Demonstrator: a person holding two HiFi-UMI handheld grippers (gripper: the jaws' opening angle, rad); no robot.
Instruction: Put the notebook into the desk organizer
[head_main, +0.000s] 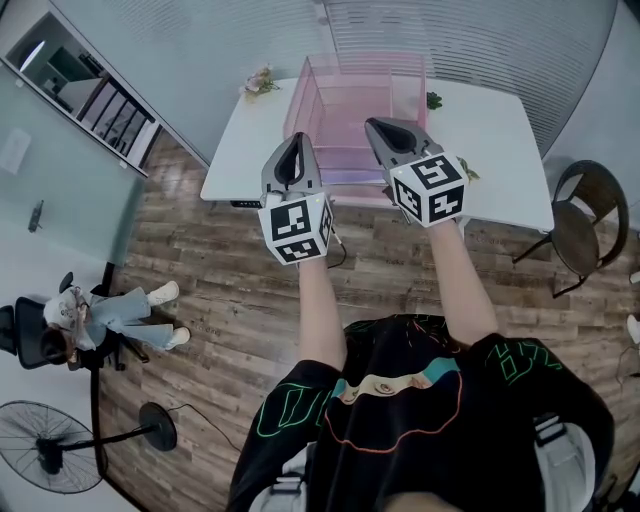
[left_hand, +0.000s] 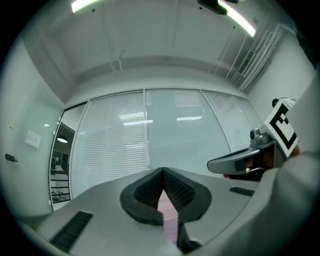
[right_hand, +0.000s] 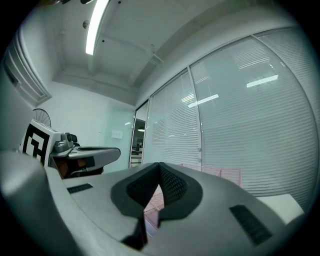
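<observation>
A pink see-through desk organizer (head_main: 345, 105) stands on the white table (head_main: 500, 140). A flat lilac thing (head_main: 345, 177), possibly the notebook, lies at its foot by the table's front edge, partly hidden. My left gripper (head_main: 290, 142) and right gripper (head_main: 376, 126) are held side by side in front of the table, both shut with nothing between the jaws. The left gripper view shows its own shut jaws (left_hand: 162, 172) with pink behind them, and the right gripper (left_hand: 240, 161) beside. The right gripper view shows its shut jaws (right_hand: 159, 167), the organizer (right_hand: 220, 173) and the left gripper (right_hand: 95, 152).
Small plant sprigs (head_main: 260, 80) (head_main: 433, 100) lie on the table. A dark chair (head_main: 585, 215) stands right of it, a shelf (head_main: 110, 110) at the upper left. A seated person (head_main: 100, 315) and a floor fan (head_main: 50, 445) are at the left. Blinds line the far wall.
</observation>
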